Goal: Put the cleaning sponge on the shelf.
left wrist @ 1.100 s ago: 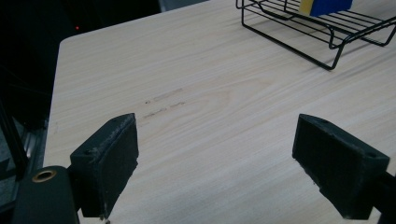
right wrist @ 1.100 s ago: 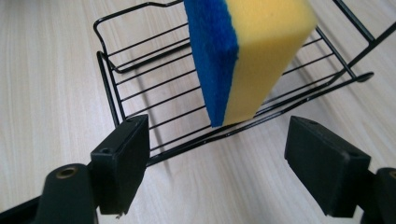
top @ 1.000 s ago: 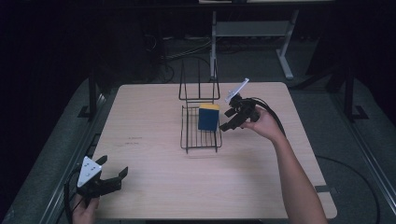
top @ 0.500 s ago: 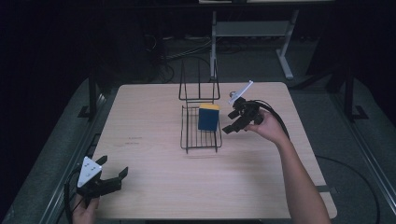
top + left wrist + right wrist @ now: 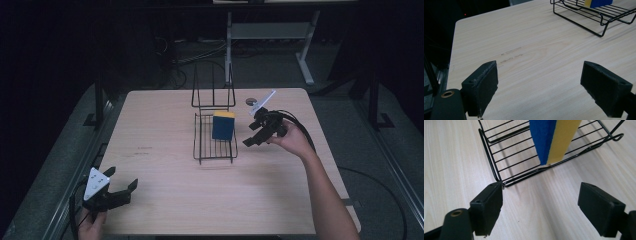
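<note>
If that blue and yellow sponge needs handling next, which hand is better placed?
Right. The right gripper hangs open just beside the wire rack holding the sponge; the left gripper sits open at the table's near corner.

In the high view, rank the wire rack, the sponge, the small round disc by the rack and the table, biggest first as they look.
1. Table
2. Wire rack
3. Sponge, standing on edge in the rack
4. Small round disc, by far the smallest

None look alike in size here, so nearness to the camera does not affect the order.

Blue-and-yellow sponge [image 5: 223, 125], black wire rack [image 5: 215, 142], pale wood-grain table [image 5: 165, 130]
</note>
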